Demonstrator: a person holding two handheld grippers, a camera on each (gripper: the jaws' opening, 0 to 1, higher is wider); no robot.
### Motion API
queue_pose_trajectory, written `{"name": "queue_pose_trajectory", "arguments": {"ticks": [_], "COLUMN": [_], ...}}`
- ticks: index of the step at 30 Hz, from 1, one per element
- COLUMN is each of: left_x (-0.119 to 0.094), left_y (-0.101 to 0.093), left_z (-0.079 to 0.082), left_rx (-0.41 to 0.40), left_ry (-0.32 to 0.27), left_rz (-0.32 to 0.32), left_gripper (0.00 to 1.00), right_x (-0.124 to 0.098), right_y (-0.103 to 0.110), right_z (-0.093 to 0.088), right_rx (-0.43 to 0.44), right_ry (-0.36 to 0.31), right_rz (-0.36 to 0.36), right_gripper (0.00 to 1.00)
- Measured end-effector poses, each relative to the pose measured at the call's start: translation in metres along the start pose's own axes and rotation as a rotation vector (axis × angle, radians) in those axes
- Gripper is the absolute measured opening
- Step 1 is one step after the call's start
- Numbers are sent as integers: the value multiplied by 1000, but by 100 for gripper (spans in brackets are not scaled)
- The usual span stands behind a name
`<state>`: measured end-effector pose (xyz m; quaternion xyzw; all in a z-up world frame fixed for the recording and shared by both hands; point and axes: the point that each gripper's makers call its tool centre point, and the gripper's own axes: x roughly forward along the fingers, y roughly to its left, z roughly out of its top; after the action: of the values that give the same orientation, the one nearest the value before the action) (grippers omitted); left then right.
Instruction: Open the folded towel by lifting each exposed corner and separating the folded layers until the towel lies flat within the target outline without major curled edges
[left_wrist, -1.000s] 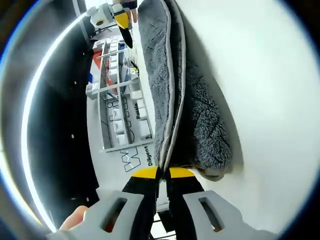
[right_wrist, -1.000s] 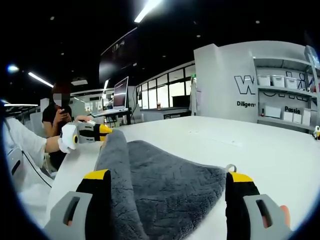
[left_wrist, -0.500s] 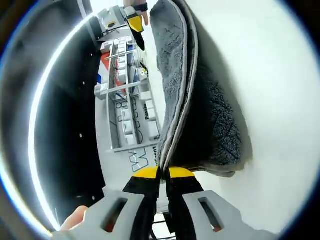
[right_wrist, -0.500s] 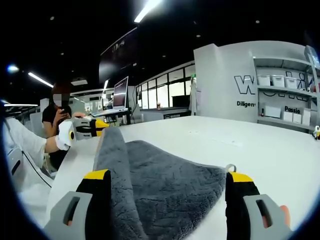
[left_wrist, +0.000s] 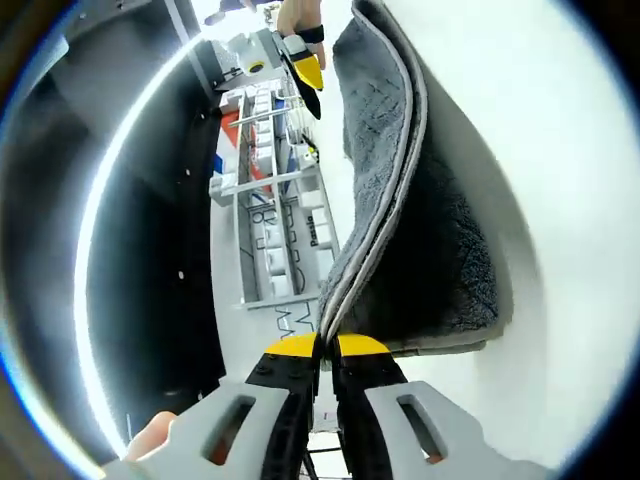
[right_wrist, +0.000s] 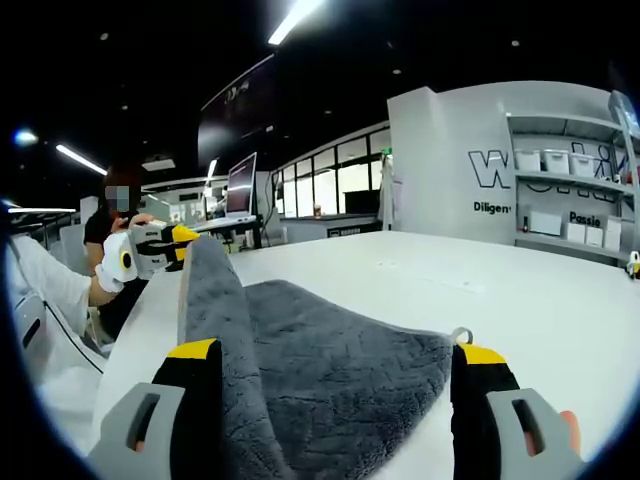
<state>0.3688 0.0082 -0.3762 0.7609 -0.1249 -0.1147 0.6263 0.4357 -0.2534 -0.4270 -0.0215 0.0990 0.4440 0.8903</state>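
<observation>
A grey fluffy towel (right_wrist: 330, 370) lies folded on the white table (right_wrist: 540, 290). My left gripper (left_wrist: 327, 347) is shut on the towel's pale hemmed edge (left_wrist: 385, 215) and holds the upper layer lifted off the lower one (left_wrist: 455, 270). In the right gripper view the left gripper (right_wrist: 172, 240) shows at the far left, holding up the raised flap (right_wrist: 205, 290). My right gripper (right_wrist: 335, 365) stands open low over the towel's near end, its jaws either side of the cloth. The right gripper (left_wrist: 300, 68) also shows at the top of the left gripper view, beside the towel's far end.
White shelving with storage bins (right_wrist: 565, 190) stands against a wall with lettering (right_wrist: 495, 170) behind the table. A person (right_wrist: 110, 250) sits at the left beyond the table edge. A monitor (right_wrist: 240, 190) stands on a desk further back.
The left gripper has raised the towel's upper layer higher, and the gap between the layers has widened. The right gripper has stayed still.
</observation>
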Motion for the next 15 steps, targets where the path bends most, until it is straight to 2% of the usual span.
{"name": "queue_pose_trajectory", "arguments": {"ticks": [10, 15], "left_x": [-24, -39], "left_y": [12, 13], "left_z": [14, 25], "left_rx": [-15, -39], "left_ry": [-33, -71], "left_rz": [12, -12], "left_gripper": [4, 4], "right_x": [0, 1], "right_y": [2, 5], "right_z": [-2, -4], "right_rx": [3, 3], "right_ry": [3, 5], "right_rz": [-1, 0], "right_gripper": [97, 97]}}
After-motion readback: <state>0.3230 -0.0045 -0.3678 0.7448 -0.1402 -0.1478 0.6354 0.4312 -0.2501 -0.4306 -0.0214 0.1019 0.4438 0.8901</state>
